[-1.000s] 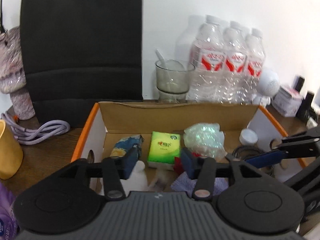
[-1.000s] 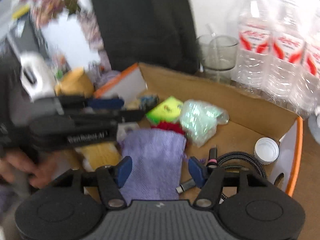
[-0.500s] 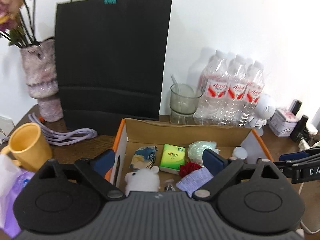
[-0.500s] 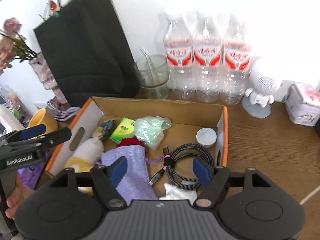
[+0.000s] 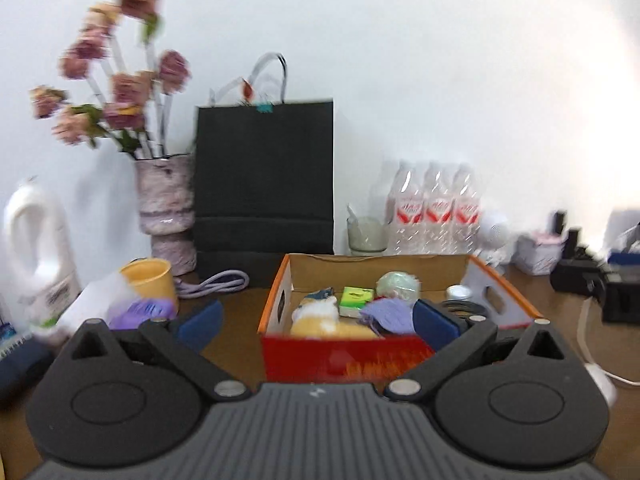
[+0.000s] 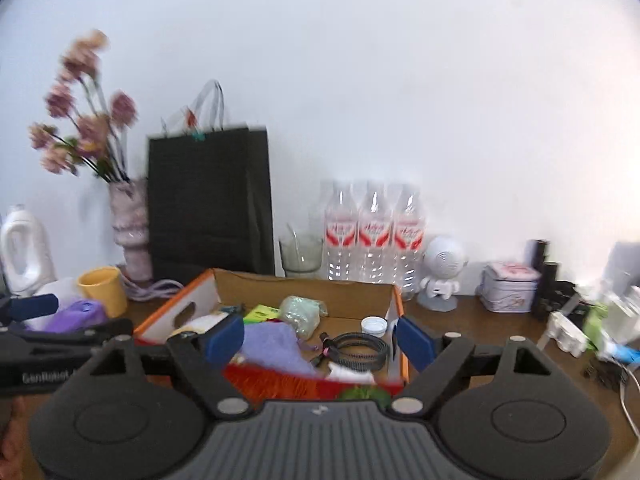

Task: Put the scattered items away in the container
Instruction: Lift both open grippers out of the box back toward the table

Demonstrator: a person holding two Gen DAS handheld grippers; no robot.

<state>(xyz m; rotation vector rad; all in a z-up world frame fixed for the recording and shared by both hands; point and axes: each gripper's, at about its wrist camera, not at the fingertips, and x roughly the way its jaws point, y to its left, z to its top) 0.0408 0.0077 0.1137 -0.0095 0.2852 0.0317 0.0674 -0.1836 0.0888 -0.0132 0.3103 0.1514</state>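
Note:
A cardboard box [image 5: 276, 300] with an orange rim and a red front stands mid-table. Inside it lie a yellow-white plush toy [image 5: 320, 316], a green tissue pack [image 5: 356, 296], a purple pouch [image 5: 386, 314], a bubble-wrap ball [image 5: 398, 286], a white cap [image 6: 374, 325] and a coiled black cable [image 6: 360, 350]. My left gripper [image 5: 318, 325] hangs back from the box front, its jaws opening, nothing between them. My right gripper [image 6: 319, 342] is also back from the box [image 6: 168, 312], jaws opening and holding nothing. The left gripper's blue fingers [image 6: 34, 306] show at the right wrist view's left edge.
Behind the box stand a black paper bag [image 5: 264, 176], a flower vase [image 5: 166, 208], a glass [image 6: 300, 254] and three water bottles [image 6: 374, 236]. On the left are a yellow cup [image 5: 148, 282], a purple packet [image 5: 140, 312] and a white jug [image 5: 32, 248]. A white figurine [image 6: 440, 272] and tin [image 6: 508, 286] stand right.
Both grippers have pulled back and risen away from the box, which now looks small and far. Both pairs of jaws have widened. The plush toy and the pouch lie in the box.

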